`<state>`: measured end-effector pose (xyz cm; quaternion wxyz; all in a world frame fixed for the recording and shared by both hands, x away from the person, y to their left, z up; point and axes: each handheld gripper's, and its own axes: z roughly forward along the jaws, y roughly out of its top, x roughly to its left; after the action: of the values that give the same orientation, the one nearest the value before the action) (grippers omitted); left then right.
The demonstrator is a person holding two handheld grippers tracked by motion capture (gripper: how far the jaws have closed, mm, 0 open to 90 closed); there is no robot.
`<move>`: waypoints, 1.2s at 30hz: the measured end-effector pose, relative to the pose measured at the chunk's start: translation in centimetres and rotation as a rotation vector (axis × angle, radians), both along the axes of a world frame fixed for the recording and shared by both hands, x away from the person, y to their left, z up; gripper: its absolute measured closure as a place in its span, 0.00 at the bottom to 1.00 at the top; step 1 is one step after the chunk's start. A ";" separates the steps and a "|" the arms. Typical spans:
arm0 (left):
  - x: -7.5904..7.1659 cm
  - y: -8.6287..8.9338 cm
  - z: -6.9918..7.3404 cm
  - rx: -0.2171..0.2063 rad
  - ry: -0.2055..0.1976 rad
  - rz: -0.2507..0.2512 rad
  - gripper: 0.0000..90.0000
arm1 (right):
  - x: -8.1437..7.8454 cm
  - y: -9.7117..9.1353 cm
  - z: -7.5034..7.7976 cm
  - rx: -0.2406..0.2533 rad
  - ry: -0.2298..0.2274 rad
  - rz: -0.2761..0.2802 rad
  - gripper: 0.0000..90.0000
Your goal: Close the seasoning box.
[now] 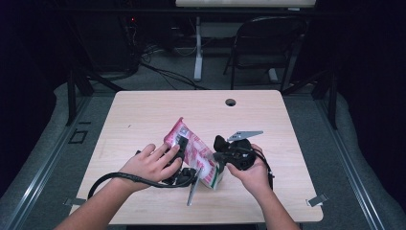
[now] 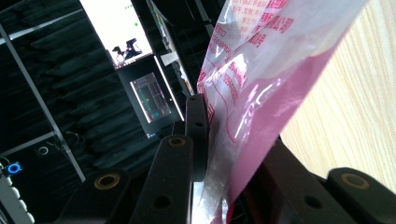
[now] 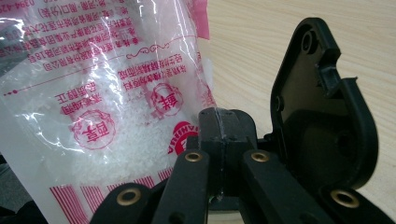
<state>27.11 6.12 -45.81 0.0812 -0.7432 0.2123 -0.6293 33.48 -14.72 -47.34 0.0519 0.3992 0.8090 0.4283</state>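
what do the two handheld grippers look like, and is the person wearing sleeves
Both grippers, left gripper and right gripper, are black plastic with flat linkage bars on brass-coloured pivot rivets. A thick black cable loops from the left one; a grey three-cornered plate tops the right. The forearms show no sleeves.

The bag is thin, glossy, clear plastic film, creased and glaring, printed in pink and red, with white grainy contents visible through it. The desk is pale wood-grain laminate, smooth and matt. Each claw's jaws are matt black plastic with brass-coloured rivets. The right claw carries a dull grey metal-looking plate.
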 end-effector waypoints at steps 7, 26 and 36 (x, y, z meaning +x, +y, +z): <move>0.0 0.0 0.0 -0.005 -0.005 -0.002 0.93 | 0.0 0.0 0.0 -0.002 0.001 -0.001 1.00; 0.0 0.0 0.1 -0.009 -0.007 -0.006 0.93 | 0.0 0.0 0.0 0.000 0.000 0.001 1.00; 0.0 0.0 0.1 -0.006 -0.008 -0.007 0.93 | 0.0 0.0 0.0 0.004 -0.001 -0.002 1.00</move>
<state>27.08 6.10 -45.75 0.0777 -0.7402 0.2127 -0.6332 33.44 -14.70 -47.33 0.0521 0.3999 0.8077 0.4301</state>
